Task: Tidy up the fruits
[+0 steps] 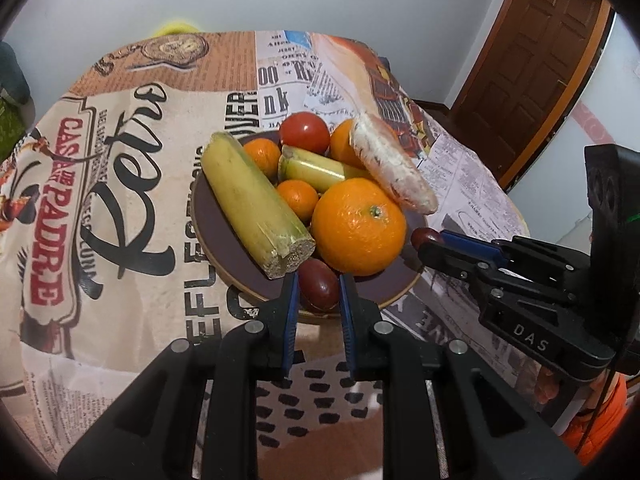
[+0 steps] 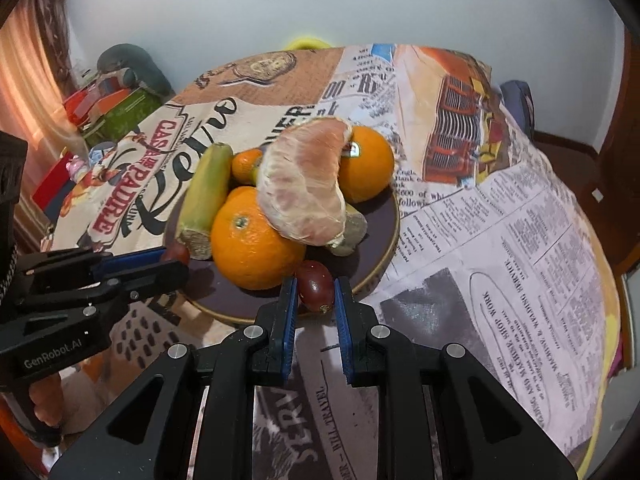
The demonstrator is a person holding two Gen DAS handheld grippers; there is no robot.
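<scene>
Two grippers work at the near rim of one dark plate (image 1: pixel 224 248) heaped with fruit, on a table covered by a newspaper-print cloth (image 1: pixel 120 184).

Left gripper (image 1: pixel 319 288): the blue-padded fingers (image 1: pixel 291 300) are parted only slightly, with a dark red date (image 1: pixel 318 289) between them at the plate's near edge. Pad contact on both sides appears likely, but a firm pinch cannot be confirmed.

Right gripper (image 2: pixel 316 286): same narrow spread, fingers (image 2: pixel 288 300) flanking a second dark red date (image 2: pixel 315 285) on the plate's rim. In the left wrist view this gripper (image 1: pixel 428 240) enters from the right with the date at its tip.

Plate contents: a large orange (image 1: pixel 358 226) at the front, a cut green cane section (image 1: pixel 252 200) lying diagonally, a peeled pomelo segment (image 2: pixel 304 184) resting on top of the pile, smaller oranges (image 1: pixel 298 198) and a red tomato (image 1: pixel 304 132) behind.

Obscured items: the tomato is hidden in the right wrist view by the pomelo segment. A second green cane piece (image 1: pixel 316 170) is mostly covered by surrounding fruit. The far table edge and a yellow object (image 2: pixel 306 43) beyond it are cut off.
</scene>
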